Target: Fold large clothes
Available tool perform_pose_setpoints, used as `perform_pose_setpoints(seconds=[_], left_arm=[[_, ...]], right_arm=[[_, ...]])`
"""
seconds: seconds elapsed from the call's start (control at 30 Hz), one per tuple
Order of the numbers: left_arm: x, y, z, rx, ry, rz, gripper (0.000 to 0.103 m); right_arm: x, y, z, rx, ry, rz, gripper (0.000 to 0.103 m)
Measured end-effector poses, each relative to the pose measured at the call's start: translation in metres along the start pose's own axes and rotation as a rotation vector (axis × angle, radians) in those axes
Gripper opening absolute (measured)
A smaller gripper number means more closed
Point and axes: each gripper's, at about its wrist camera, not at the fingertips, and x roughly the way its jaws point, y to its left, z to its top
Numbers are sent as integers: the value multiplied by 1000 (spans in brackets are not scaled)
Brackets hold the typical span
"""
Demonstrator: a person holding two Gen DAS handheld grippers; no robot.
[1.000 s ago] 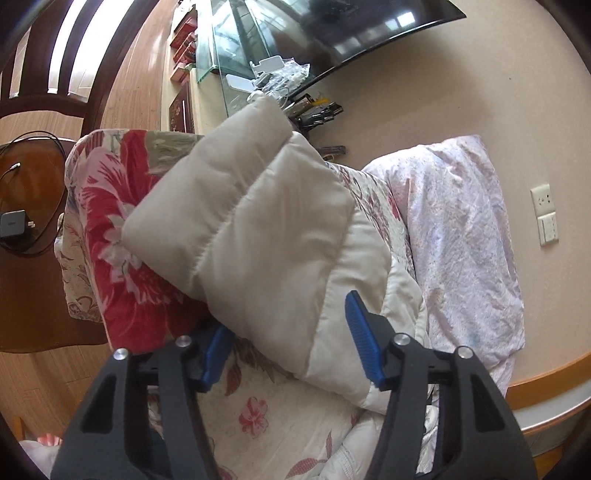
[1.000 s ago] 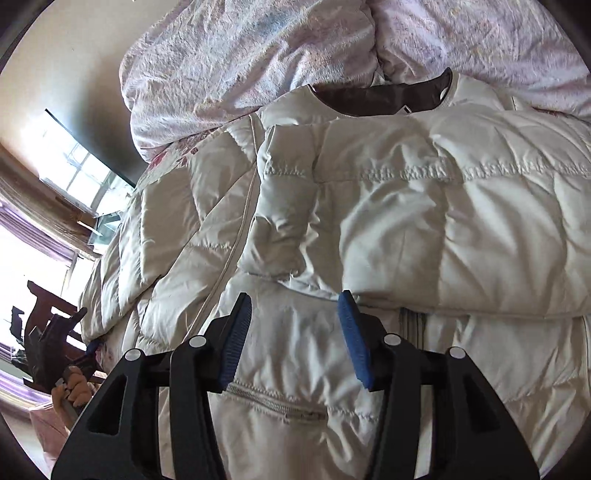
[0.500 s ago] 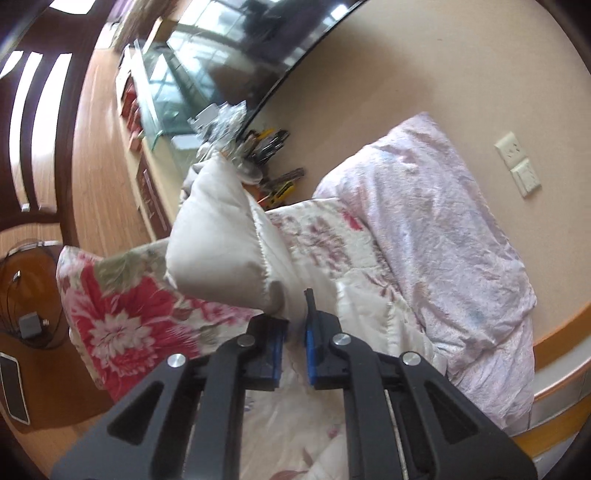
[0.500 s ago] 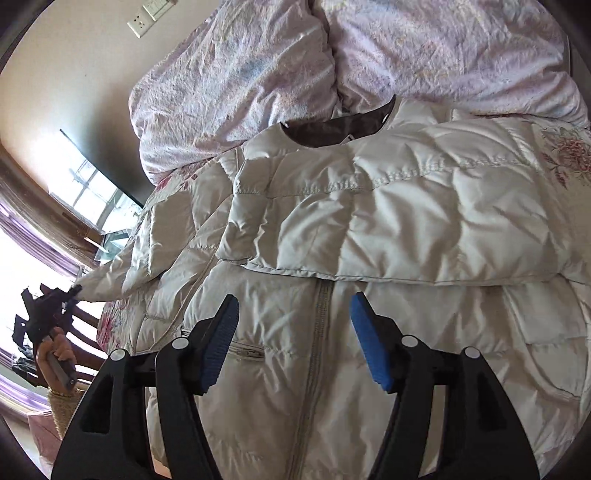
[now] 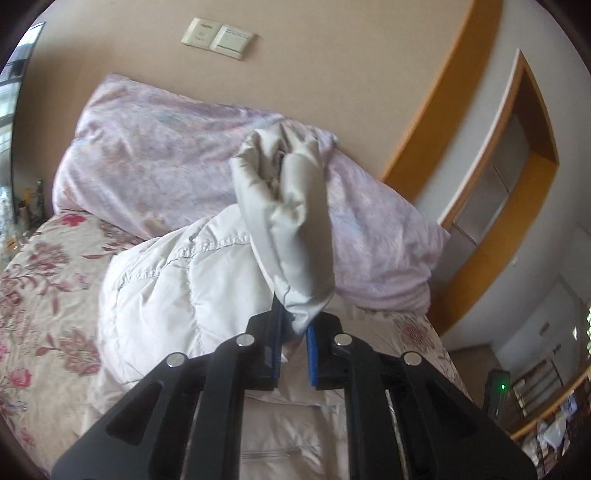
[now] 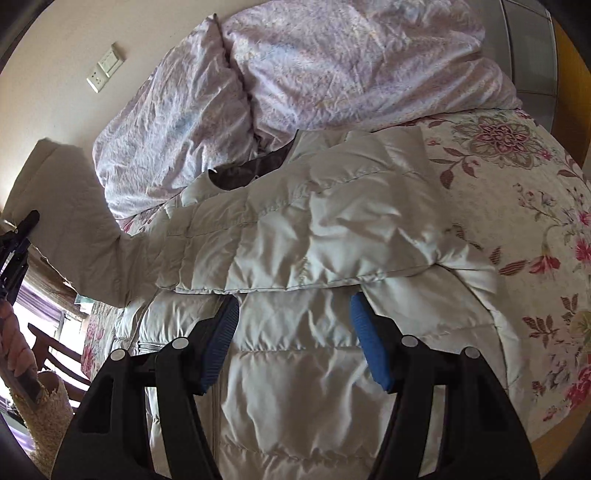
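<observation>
We find the cream down jacket [image 6: 295, 258] spread over the flowered bedspread [image 6: 517, 206], collar toward the lilac duvet [image 6: 332, 66] heaped at the head of the bed.

Left wrist view, from left to right: the bedspread [image 5: 44, 280] fills the 9 o'clock side. The jacket body [image 5: 177, 295] lies at centre. The left tongs [image 5: 293, 332] are pressed together on the cuff end of one sleeve [image 5: 291, 221], which rises from the blue pads toward 12 o'clock, lifted clear of the jacket body. Behind it lies the duvet [image 5: 155, 158], with a wall switch plate [image 5: 218, 34] above at 11 o'clock. A wood-trimmed wall recess [image 5: 509, 147] stands at 2 o'clock.

Right wrist view, from left to right: at 9 o'clock the raised sleeve [image 6: 70, 221] hangs from the left tongs [image 6: 18, 236], seen only at the frame edge, so we cannot confirm the grip from this side. At centre the other sleeve [image 6: 314, 229] lies folded across the chest. The right tongs [image 6: 293, 314] are spread wide, holding nothing, poised over the jacket front just below that folded sleeve's lower edge. Whether the pads touch the fabric we cannot tell. Bare bedspread occupies 3 o'clock.
</observation>
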Motion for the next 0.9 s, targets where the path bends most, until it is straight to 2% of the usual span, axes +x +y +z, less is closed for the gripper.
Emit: perform_pose_setpoints(seconds=[0.1, 0.17, 0.23, 0.3, 0.33, 0.37, 0.47, 0.5, 0.53, 0.63, 0.77, 0.9], left_arm=[[42, -30, -28, 57, 84, -33, 11], [69, -44, -47, 104, 144, -23, 11], [93, -51, -70, 150, 218, -5, 19], [108, -53, -89, 171, 304, -16, 40], [109, -54, -96, 177, 336, -35, 44], [105, -54, -99, 181, 346, -57, 52], [73, -38, -87, 167, 268, -71, 77], [61, -27, -79, 155, 229, -48, 82], [51, -14, -72, 147, 197, -16, 83], [35, 27, -53, 134, 146, 144, 83], [32, 77, -50, 110, 162, 315, 83], [32, 108, -61, 94, 211, 370, 83]], right_arm=[[-4, -13, 0, 20, -10, -23, 65], [-4, -20, 0, 36, -13, -34, 65], [-3, -23, 0, 50, -13, -41, 65], [-3, -22, 1, 48, -18, -45, 65], [-3, -19, 2, 39, -23, -45, 65], [-3, -14, 4, 24, -29, -43, 65], [-3, 6, 9, -39, -51, -25, 65], [-1, 14, 10, -62, -57, -12, 64], [1, 23, 11, -90, -62, 4, 64], [15, 57, 13, -191, -71, 48, 53], [48, 102, 10, -336, -41, 72, 42], [86, 118, 10, -400, -1, 23, 40]])
